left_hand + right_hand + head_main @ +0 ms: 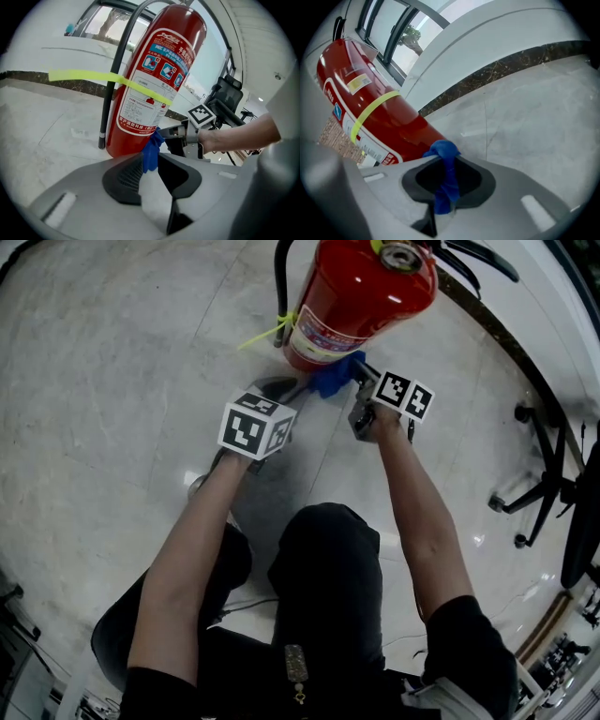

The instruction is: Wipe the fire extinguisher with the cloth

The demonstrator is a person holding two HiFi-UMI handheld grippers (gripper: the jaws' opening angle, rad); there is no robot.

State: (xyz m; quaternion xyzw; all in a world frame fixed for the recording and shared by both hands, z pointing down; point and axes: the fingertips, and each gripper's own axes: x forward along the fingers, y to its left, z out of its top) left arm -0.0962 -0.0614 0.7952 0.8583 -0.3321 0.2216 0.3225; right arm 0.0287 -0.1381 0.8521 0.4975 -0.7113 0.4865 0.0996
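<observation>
Right jaws: the right gripper (pixel 446 164) is clamping down on the blue cloth (pixel 443 151), which is bunching up out of the tips and trailing back between the pads.
Left jaws: the left gripper (pixel 151 163) is standing released, its pads apart; a tail of the cloth is hanging in the gap without being pinched.
Cloth: it is pressing against the foot of the fire extinguisher (pixel 361 296), low on the red shell just under the label's bottom edge.
Extinguisher: it is standing on the pale stone floor (pixel 122 362), with a black hose (pixel 115 89) running down one side and a yellow tie (pixel 89 77) crossing the body.
Grippers: both are crowding the extinguisher's base from the person's side, tips just beside each other.
Open room: bare floor is spreading wide on the hose side of the extinguisher.
Edges: a dark stone strip (pixel 506 338) is curving close behind the extinguisher, and chair legs (pixel 539 493) are standing well apart from it, on the side away from the hose.
</observation>
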